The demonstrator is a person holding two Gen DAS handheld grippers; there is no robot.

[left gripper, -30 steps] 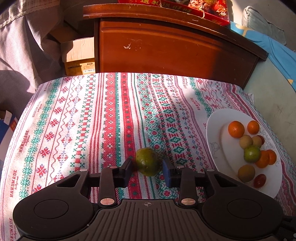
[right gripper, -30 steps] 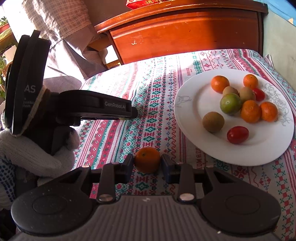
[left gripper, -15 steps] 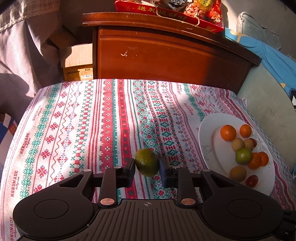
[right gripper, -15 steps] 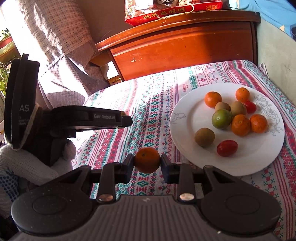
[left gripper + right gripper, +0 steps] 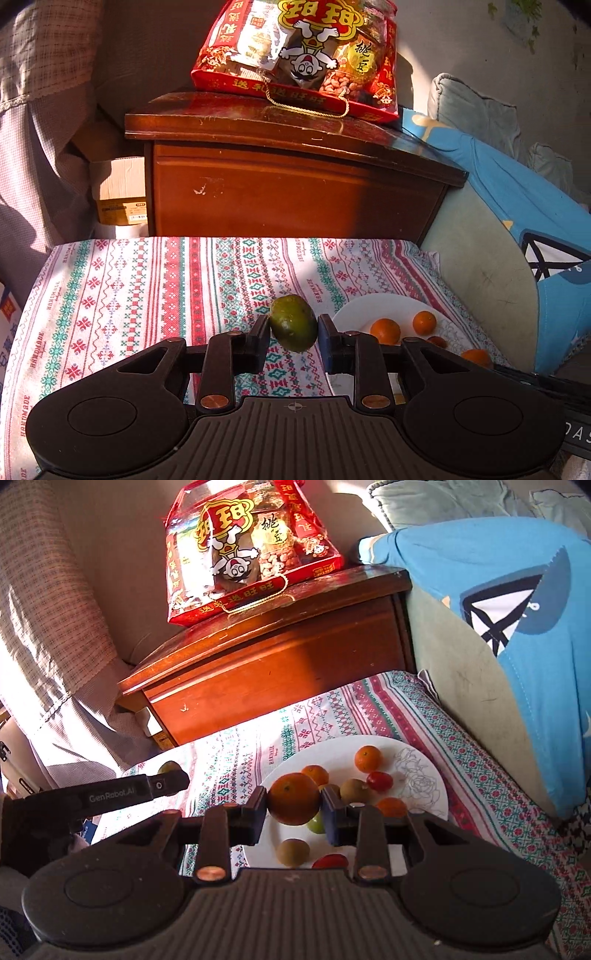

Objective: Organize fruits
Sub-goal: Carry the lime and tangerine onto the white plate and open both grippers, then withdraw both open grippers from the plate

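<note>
My left gripper (image 5: pixel 293 330) is shut on a green citrus fruit (image 5: pixel 293 322), held above the patterned tablecloth (image 5: pixel 147 291). My right gripper (image 5: pixel 293 805) is shut on an orange (image 5: pixel 293 798), lifted over the near left part of the white plate (image 5: pixel 413 760). The plate holds several fruits: oranges (image 5: pixel 367 757), a cherry tomato (image 5: pixel 379 781), brownish kiwis (image 5: pixel 293 853) and a green fruit (image 5: pixel 317 823). In the left wrist view the plate (image 5: pixel 354 314) lies to the right with oranges (image 5: pixel 385 331) on it. The left gripper (image 5: pixel 168 781) also shows at the left of the right wrist view with its green fruit (image 5: pixel 168 767).
A dark wooden cabinet (image 5: pixel 288 184) stands behind the table with a red snack bag (image 5: pixel 299 59) on top. A blue cloth (image 5: pixel 517 627) drapes over a chair at the right. A cardboard box (image 5: pixel 120 195) and a checked curtain (image 5: pixel 37 147) sit at the left.
Both grippers rose off the cloth with their fruits and tilted up, bringing the cabinet top and red bag into view. The right gripper carried its orange over the plate.
</note>
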